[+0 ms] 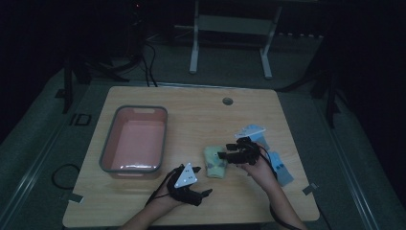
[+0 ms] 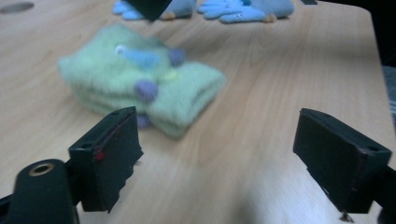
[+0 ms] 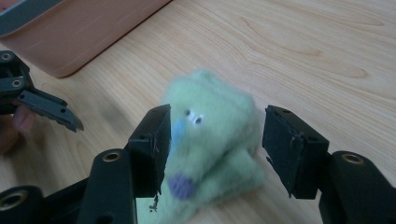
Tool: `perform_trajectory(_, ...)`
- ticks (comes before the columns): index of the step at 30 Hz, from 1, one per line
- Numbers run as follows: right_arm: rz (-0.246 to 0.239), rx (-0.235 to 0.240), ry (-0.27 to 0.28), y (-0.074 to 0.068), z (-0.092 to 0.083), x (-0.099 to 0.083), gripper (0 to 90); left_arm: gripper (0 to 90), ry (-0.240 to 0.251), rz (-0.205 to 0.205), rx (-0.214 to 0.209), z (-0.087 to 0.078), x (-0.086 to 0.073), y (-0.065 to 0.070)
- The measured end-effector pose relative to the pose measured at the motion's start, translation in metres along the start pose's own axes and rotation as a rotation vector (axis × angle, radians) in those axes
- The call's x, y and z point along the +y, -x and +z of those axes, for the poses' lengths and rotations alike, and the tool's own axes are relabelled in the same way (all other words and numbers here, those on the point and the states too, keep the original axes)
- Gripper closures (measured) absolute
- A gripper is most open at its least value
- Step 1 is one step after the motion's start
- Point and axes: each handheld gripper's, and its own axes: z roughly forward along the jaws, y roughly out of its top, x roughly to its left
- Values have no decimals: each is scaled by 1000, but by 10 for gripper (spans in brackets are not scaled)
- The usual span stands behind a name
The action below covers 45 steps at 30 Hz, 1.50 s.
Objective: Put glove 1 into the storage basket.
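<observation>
High view: a wooden surface (image 1: 201,120) carries a pink tub with a grey rim (image 1: 113,146) on its left half and a folded green sock (image 1: 215,162) near the middle. Light blue socks (image 1: 282,168) lie toward the right edge, partly under the person's right forearm. The left gripper (image 1: 203,192) sits near the front edge, just in front of the tub's near corner, with the grey three-cornered plate on top, and it points toward the green sock from a short way off. The right gripper (image 1: 221,155) reaches in from the right and its tips meet the sock's right side.

Left gripper view shows its two black jaws spread wide with only bare wood between them; the green sock (image 2: 140,88), with purple dots and a blue patch, lies beyond the left jaw, apart from it.

Right gripper view shows the green sock (image 3: 210,140) between its jaws. The left jaw lies against the fabric, while a gap shows at the right jaw, so the jaws straddle the sock without clamping it. The tub wall (image 3: 88,35) and the left gripper's tip (image 3: 51,112) sit behind.
</observation>
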Motion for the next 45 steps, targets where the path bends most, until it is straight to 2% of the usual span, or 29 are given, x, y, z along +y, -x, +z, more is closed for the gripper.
perform_trajectory(3, -2, 4, -5, 4, 8, 7, 417, 221, 15, 38, 24, 4, 9, -3)
perform_trajectory(7, -1, 15, -27, 9, 17, 16, 433, 246, -5, 55, 7, 13, 18, -10)
perform_trajectory(10, 17, 39, -45, 14, 27, 19, 432, 285, -20, 94, -15, 21, 20, -12)
perform_trajectory(12, 28, 57, -57, 18, 32, 21, 427, 289, -29, 125, -9, 27, 20, -12)
perform_trajectory(15, 40, 64, -79, 22, 41, 20, 419, 308, -50, 144, -22, 33, 18, -15)
perform_trajectory(19, 57, 84, -111, 26, 49, 16, 410, 314, -99, 195, -32, 41, 16, -17)
perform_trajectory(23, 92, 133, -135, 30, 52, 11, 394, 344, -120, 200, -61, 47, 16, -20)
perform_trajectory(26, 93, 144, -160, 31, 55, 7, 391, 399, -155, 250, -51, 51, 18, -21)
perform_trajectory(29, 85, 154, -180, 30, 57, 4, 401, 412, -166, 264, -58, 54, 17, -21)
perform_trajectory(32, 74, 170, -178, 30, 58, 4, 434, 414, -165, 281, -48, 57, 15, -19)
perform_trajectory(33, 73, 175, -175, 30, 58, 3, 459, 414, -163, 324, -18, 58, 13, -17)
perform_trajectory(35, 84, 192, -174, 30, 59, 2, 530, 463, -163, 326, 4, 59, 13, -16)
perform_trajectory(37, 92, 198, -172, 29, 59, 2, 573, 552, -175, 357, 31, 59, 14, -16)
perform_trajectory(39, 86, 200, -170, 28, 58, 2, 604, 598, -187, 353, 29, 59, 16, -17)
perform_trajectory(42, 85, 195, -172, 26, 56, 4, 628, 662, -211, 314, 10, 57, 22, -20)
perform_trajectory(44, 70, 200, -165, 25, 56, 5, 641, 686, -217, 307, 11, 56, 23, -20)
perform_trajectory(45, 77, 204, -160, 25, 56, 5, 648, 695, -221, 304, 9, 56, 24, -20)
